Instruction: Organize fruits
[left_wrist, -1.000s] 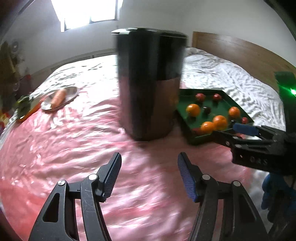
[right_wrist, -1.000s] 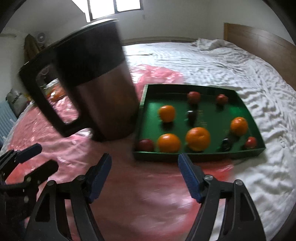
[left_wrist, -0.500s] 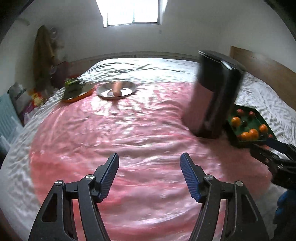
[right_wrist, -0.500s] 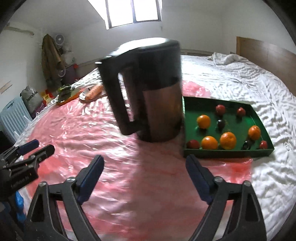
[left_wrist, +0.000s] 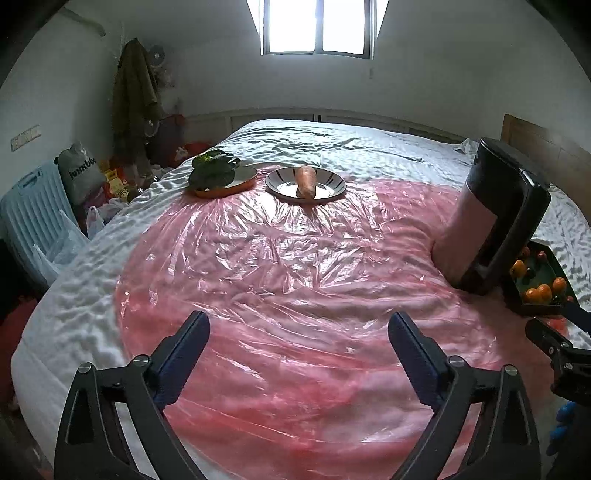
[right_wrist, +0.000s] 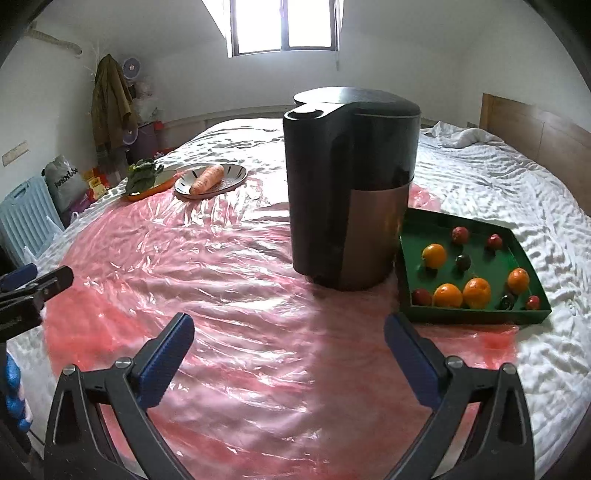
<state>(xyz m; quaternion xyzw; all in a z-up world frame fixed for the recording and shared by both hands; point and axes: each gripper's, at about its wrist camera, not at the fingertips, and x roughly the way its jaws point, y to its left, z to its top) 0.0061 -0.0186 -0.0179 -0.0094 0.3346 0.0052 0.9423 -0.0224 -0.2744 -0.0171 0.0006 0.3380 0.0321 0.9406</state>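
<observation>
Fruits (right_wrist: 476, 292) lie loose in a green tray (right_wrist: 472, 316) on the bed (right_wrist: 498, 177), at the right edge of a pink plastic sheet (right_wrist: 229, 280): several oranges, small red ones and dark ones, apart from each other. A black and brown kettle (right_wrist: 351, 188) stands upright just left of the tray, its base beside the tray's near corner. Farther back, a carrot (right_wrist: 207, 179) rests on a grey plate (right_wrist: 236, 173), next to an orange dish (left_wrist: 225, 191) with leafy greens (left_wrist: 212, 170).

Left claw (left_wrist: 299, 347) has just been opening; its jaws stand wide over the bare sheet with nothing between them. Right claw (right_wrist: 288, 350) is likewise spread wide and empty, touching nothing, the kettle and tray ahead of it.
</observation>
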